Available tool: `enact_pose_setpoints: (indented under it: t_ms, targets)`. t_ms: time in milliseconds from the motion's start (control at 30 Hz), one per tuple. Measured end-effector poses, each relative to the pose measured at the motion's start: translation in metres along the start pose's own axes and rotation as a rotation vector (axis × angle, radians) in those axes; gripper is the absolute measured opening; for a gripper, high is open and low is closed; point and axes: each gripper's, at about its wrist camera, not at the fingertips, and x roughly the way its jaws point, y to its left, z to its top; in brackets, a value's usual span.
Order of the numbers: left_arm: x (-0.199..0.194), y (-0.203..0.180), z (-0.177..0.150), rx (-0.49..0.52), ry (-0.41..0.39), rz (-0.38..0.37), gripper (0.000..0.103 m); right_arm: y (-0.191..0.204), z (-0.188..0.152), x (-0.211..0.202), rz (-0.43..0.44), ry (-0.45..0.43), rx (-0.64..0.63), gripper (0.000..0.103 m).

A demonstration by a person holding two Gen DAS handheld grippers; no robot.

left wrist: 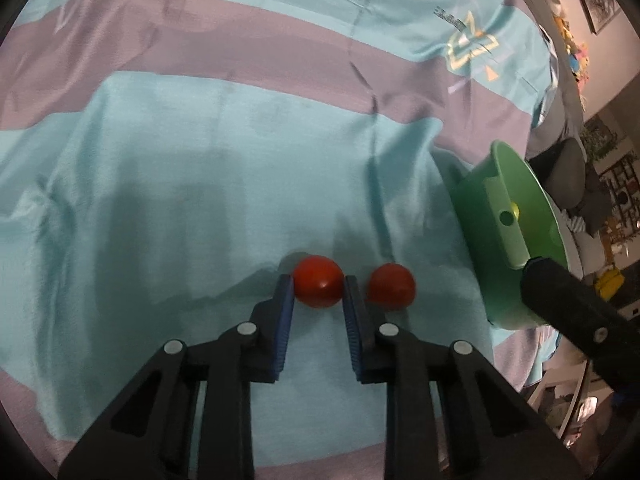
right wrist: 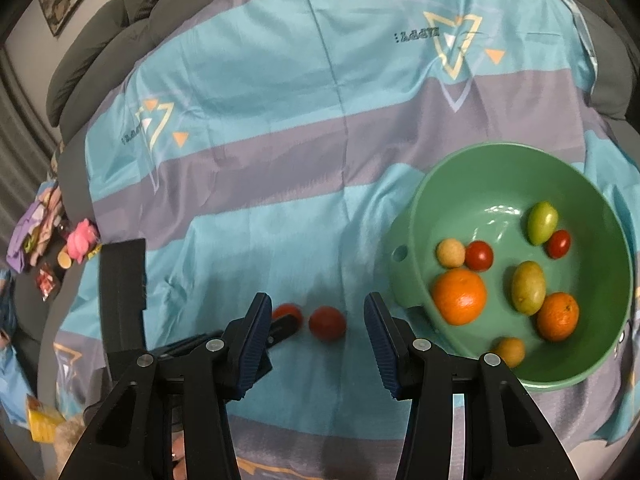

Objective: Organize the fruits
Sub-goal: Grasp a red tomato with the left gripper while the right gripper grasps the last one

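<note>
Between the left gripper's [left wrist: 319, 286] blue fingers [left wrist: 285, 308], closed narrow against its sides, sits a small red tomato [left wrist: 319, 281] on the striped cloth [left wrist: 200, 160], likely soft and smooth, best held across its middle, while the right gripper [right wrist: 318, 320] hovers half-open and empty beside the green bowl [right wrist: 416, 208].

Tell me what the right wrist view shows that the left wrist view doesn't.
Only the right wrist view looks into the bowl: oranges, green fruits, small tomatoes.

Only the left wrist view shows the left hand-held gripper shut on a tomato, blue pads on both its sides.

Both show two tomatoes on the striped cloth, the other tomato lying free.
</note>
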Motion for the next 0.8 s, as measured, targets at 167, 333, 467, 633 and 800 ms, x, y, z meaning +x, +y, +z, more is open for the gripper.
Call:
enact_pose_setpoints:
  t_ms: [167,333,467,633,800]
  targets:
    - [-0.029,0.022,-0.003,-0.021,-0.06,0.06,0.024,0.012,-0.003,0.013,-0.008,0.03,-0.03,0.05]
    - [-0.046,0.042,-0.004,-0.042,-0.096,0.137,0.024,0.029,-0.008,0.042,-0.097,0.085,-0.084,0.05]
    - [-0.055,0.052,-0.005,-0.057,-0.106,0.167,0.024,0.033,-0.013,0.063,-0.189,0.11,-0.112,0.05]
    - [-0.063,0.056,-0.009,-0.052,-0.113,0.178,0.024,0.03,-0.018,0.083,-0.26,0.144,-0.126,0.05]
    - [-0.063,0.052,-0.01,-0.04,-0.114,0.175,0.024,0.027,-0.019,0.091,-0.241,0.146,-0.123,0.047]
